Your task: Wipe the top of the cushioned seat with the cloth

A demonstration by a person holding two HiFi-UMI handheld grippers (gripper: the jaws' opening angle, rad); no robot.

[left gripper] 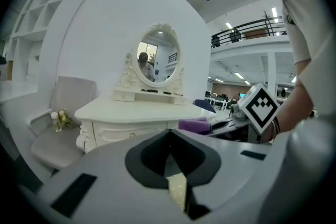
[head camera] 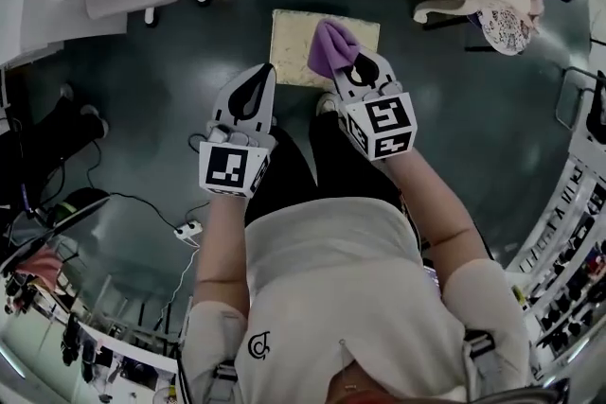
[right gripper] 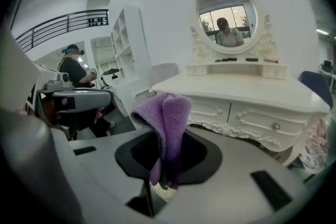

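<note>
In the head view, my right claw (head camera: 360,73) was over the near edge of the seat (head camera: 289,47). The cloth (head camera: 331,47) was bunched at its tip, over the cushion's right part. My left claw (head camera: 258,82) hung just beside the seat's near-left corner. In the left gripper view, that claw's jaws were pressed together with nothing between them. In the right gripper view, my jaws were clenched on the cloth, its folded end standing up above them, with the table (right gripper: 236,94) behind.

Head view steeply down over seat (head camera: 289,52), gripper views level, sharing dressing table (left gripper: 142,110)
</note>
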